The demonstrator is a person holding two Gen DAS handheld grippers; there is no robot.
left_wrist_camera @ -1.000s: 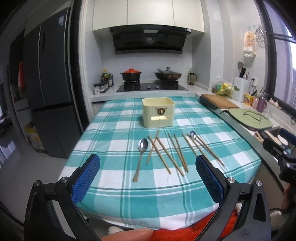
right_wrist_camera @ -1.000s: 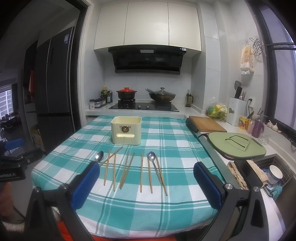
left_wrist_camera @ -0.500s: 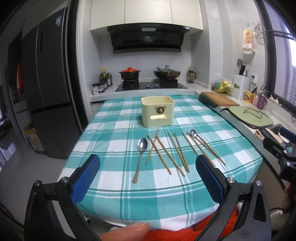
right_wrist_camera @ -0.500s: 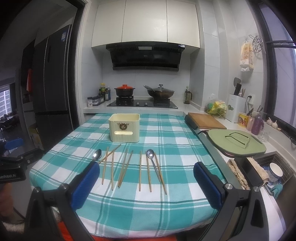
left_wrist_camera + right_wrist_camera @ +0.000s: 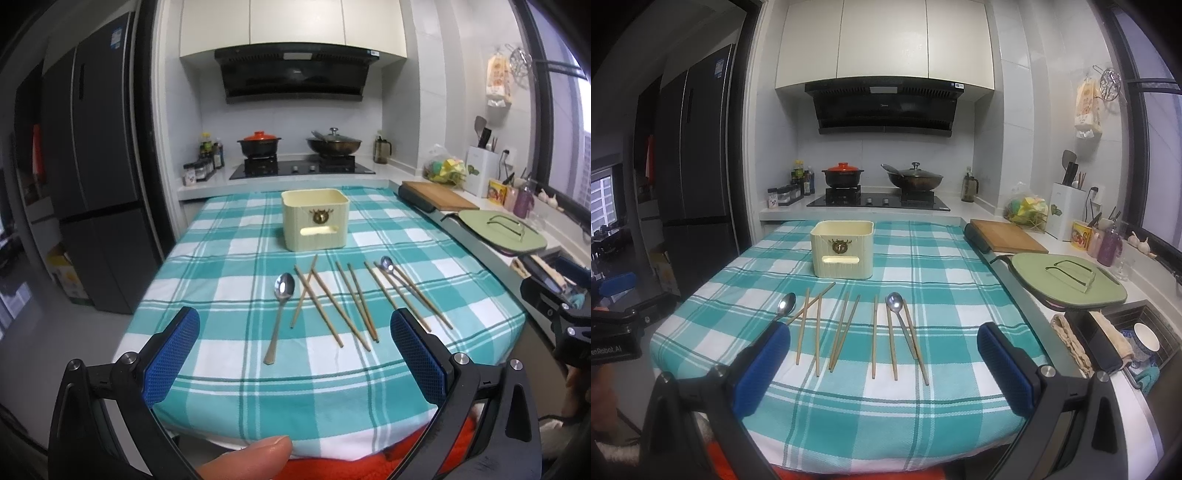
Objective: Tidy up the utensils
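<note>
Left gripper wide open, empty. Right gripper the same. Spoon lay at 12 o'clock from left gripper, handle toward it; left nearer. Chopsticks lengthwise on table; box beyond.

Bench cloth teal-and-white check; utensil box at 12 o'clock pale cream, brown-gold emblem on front; chopsticks light tan wood; left spoon and right spoon silver; left tongs and right tongs black, pads blue mesh-textured; pot lid orange-red; board at 3 o'clock sage green.
</note>
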